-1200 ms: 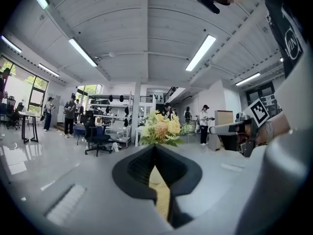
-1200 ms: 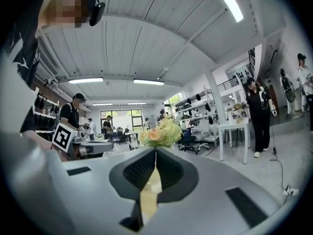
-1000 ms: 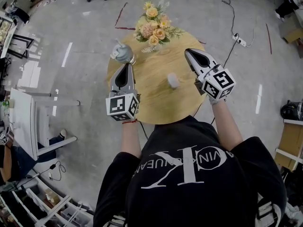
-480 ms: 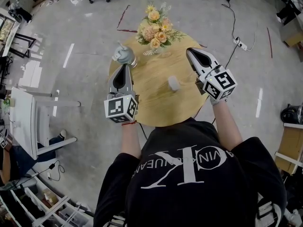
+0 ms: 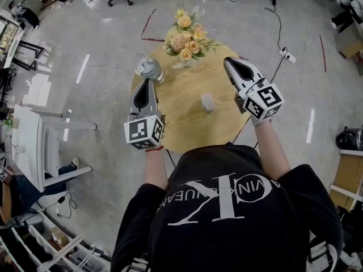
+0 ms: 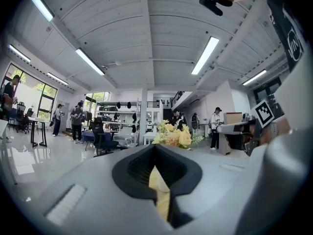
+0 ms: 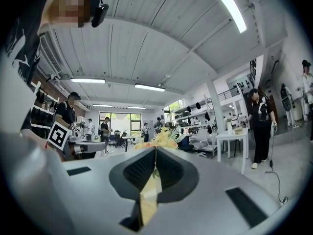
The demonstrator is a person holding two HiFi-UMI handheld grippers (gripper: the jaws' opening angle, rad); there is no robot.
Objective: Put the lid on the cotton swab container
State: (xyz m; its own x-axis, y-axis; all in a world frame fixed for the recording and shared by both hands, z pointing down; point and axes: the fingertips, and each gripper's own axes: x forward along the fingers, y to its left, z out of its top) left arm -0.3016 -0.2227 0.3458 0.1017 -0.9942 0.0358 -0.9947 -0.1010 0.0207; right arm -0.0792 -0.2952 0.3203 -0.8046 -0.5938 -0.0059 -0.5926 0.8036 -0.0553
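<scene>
Between left gripper [image 5: 146, 83] and right gripper [image 5: 228, 62], both clamped shut and empty, small white cylindrical cotton swab container [image 5: 208, 101] stands on round wooden table [image 5: 181, 123]; lid seated or absent, too small to tell.

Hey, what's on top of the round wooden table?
A flower bouquet at the far edge, a grey object at the far left, a small white container near the middle. The left gripper and right gripper cover patches of tabletop, and the person's body hides the near edge.
</scene>
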